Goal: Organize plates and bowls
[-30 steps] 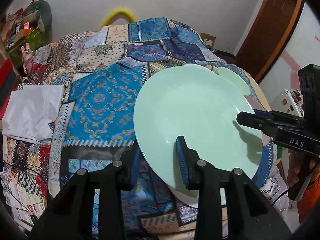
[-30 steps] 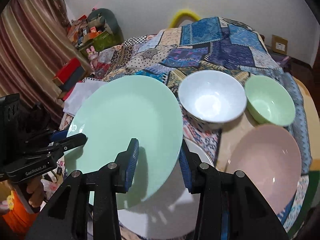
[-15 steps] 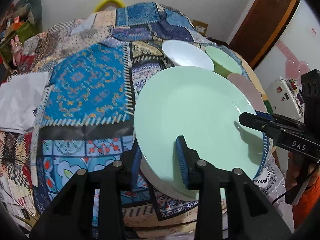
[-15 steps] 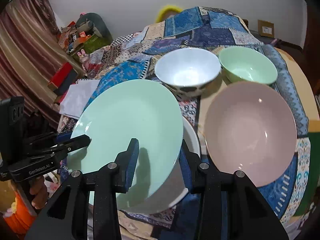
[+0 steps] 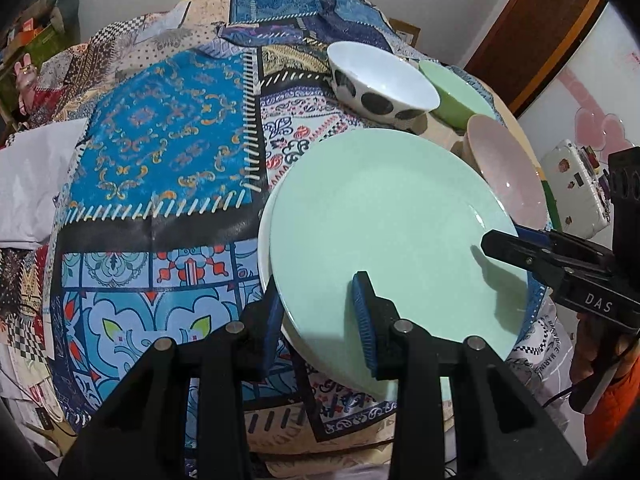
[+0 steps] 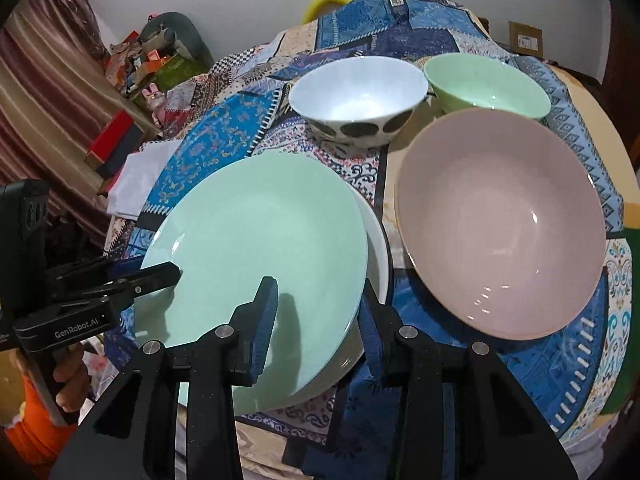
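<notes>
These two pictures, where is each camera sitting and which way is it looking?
Left wrist view: sits on the left gripper, looking along its fingers over the green plate toward the bowls; the right gripper and its hand show at the right edge.
Right wrist view: sits on the right gripper, facing the plate and the pink bowl; the left gripper and hand show at the left edge.
Shared: the green plate, white plate under it, spotted bowl, green bowl, patchwork cloth.

Patchwork-covered table (image 6: 404, 28) carries white plate (image 6: 378, 244), pink bowl (image 6: 500, 220), spotted white bowl (image 6: 356, 92), green bowl (image 6: 486, 80), white paper (image 5: 28, 184) at left edge.
</notes>
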Demonstrator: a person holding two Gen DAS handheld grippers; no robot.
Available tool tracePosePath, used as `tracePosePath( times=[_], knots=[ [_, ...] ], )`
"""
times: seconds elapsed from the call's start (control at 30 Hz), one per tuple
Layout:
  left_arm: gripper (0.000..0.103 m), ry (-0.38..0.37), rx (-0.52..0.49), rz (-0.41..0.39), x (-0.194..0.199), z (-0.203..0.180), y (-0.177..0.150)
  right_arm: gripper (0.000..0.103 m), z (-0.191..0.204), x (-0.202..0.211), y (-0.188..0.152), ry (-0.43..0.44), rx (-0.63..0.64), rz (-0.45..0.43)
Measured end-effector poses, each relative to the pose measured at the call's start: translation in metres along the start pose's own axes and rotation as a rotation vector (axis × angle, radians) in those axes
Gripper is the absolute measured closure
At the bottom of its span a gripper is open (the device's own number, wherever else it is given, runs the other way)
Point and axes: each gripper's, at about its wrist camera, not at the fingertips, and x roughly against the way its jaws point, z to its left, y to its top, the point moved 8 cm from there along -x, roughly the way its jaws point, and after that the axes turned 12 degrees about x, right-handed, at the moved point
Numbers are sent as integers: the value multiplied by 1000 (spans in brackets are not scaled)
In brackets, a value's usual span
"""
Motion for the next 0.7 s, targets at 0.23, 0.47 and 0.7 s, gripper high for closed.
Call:
tracePosePath(
  times=[0.23,0.47,0.7],
  knots=[
    [69,15,-12,1,-5,0,-1,67,-2,-5,-7,1,-15,15],
    [69,26,-14,-2,-7,-1,2,66,-3,-7,-8,7,-27,14],
    [69,29,-11,-3,-6,1,5,66,-1,-7,-10,16,-17,15]
  ],
)
